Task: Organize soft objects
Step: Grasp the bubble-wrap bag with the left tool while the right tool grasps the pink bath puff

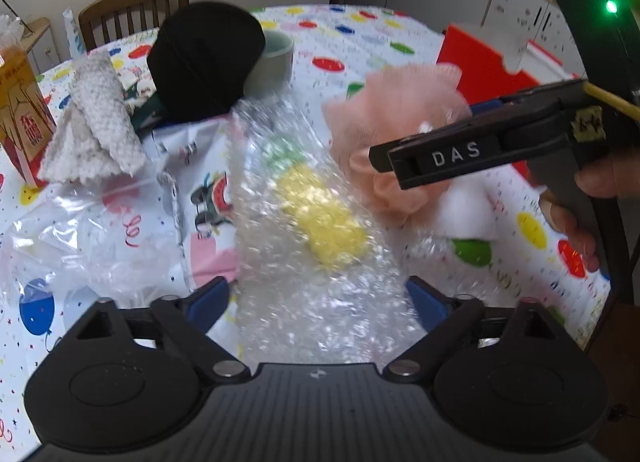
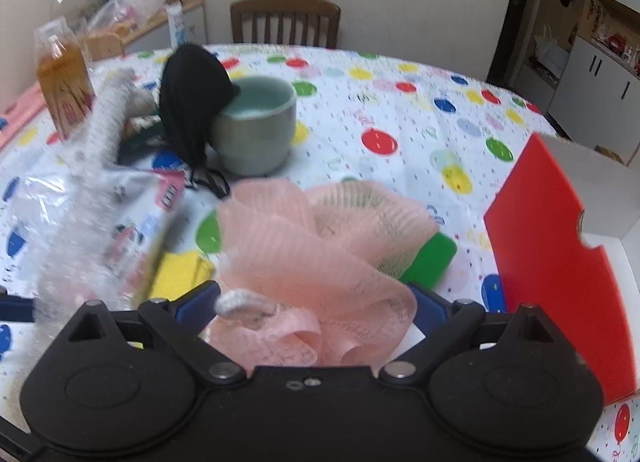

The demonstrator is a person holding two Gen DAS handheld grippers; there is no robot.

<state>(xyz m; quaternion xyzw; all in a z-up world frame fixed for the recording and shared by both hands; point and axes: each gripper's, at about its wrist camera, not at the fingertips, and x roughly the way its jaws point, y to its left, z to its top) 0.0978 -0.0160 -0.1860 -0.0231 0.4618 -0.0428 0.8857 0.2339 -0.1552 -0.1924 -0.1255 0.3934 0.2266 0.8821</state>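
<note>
Pink loofah (image 2: 320,262) fills right gripper (image 2: 316,302) — fingers (image 2: 200,298) mostly hidden, contact unclear.

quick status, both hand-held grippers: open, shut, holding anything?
Left hand-held gripper: holding the bubble wrap between its fingers.
Right hand-held gripper: holding the pink mesh loofah.
</note>
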